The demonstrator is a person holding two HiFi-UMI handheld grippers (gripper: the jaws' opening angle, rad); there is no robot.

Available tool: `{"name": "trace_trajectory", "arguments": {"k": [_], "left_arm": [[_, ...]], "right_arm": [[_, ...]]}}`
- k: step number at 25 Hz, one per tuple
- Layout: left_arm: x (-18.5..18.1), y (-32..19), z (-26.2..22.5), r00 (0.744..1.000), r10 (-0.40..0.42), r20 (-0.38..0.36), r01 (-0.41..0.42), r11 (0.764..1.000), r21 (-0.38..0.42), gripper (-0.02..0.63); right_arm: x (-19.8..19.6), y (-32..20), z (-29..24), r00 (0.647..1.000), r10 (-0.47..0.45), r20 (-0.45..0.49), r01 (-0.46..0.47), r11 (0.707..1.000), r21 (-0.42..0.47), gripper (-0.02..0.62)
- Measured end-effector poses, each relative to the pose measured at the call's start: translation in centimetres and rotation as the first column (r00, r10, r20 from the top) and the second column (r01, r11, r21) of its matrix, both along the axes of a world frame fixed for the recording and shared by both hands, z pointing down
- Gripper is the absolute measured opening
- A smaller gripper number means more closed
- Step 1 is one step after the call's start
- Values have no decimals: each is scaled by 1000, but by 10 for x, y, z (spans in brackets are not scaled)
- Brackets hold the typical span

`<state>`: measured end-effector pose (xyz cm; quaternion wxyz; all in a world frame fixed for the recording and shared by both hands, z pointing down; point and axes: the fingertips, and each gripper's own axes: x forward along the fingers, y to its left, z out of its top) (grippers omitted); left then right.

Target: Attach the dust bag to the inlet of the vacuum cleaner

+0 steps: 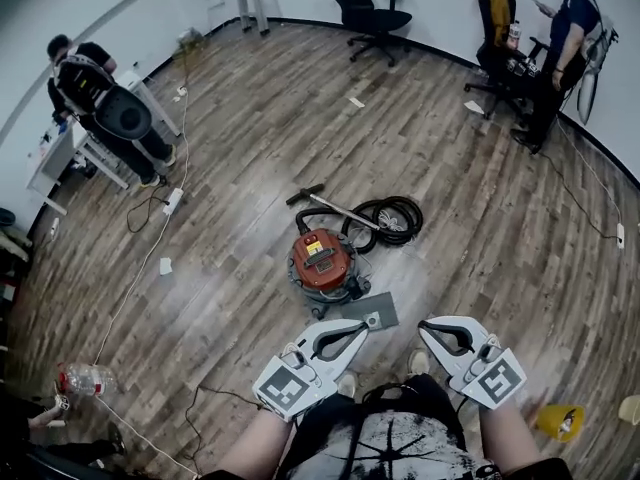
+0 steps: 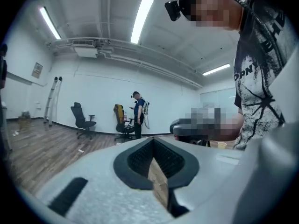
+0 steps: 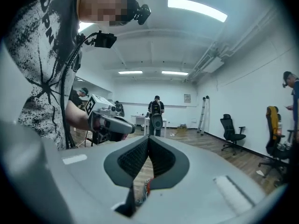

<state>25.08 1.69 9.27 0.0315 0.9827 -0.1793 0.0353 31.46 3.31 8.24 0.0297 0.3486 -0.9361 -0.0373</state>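
Note:
The red vacuum cleaner [image 1: 322, 264] stands on the wood floor ahead of me, its black hose [image 1: 385, 218] coiled behind it. A flat grey dust bag [image 1: 372, 313] lies on the floor against its near side. My left gripper [image 1: 362, 326] hovers just above the bag's near edge with its jaws shut and nothing in them. My right gripper [image 1: 425, 325] is to the right of it, also shut and empty. In the left gripper view the closed left gripper [image 2: 154, 146] points level across the room. A sliver of the red vacuum [image 3: 147, 186] shows below the closed right gripper [image 3: 148, 141].
One person [image 1: 95, 88] stands at a white table at the far left, another [image 1: 565, 38] beside a chair [image 1: 497, 28] at the back right. A black office chair [image 1: 365, 13] is at the back. A plastic bottle [image 1: 85, 378], cables [image 1: 150, 258] and a yellow object [image 1: 560, 420] lie on the floor.

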Motion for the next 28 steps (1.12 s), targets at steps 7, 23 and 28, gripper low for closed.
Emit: {"name": "trace_trajectory", "arguments": {"k": [7, 23, 28], "left_arm": [[34, -11, 8, 976, -216, -27, 215, 975, -53, -2], [19, -56, 90, 960, -280, -32, 269, 944, -189, -2], [12, -84, 177, 976, -213, -43, 202, 963, -175, -2]], "right_arm": [[33, -24, 23, 982, -187, -20, 187, 982, 6, 5], [30, -57, 219, 902, -329, -281, 237, 919, -315, 5], [28, -64, 364, 874, -320, -366, 154, 897, -415, 6]]}}
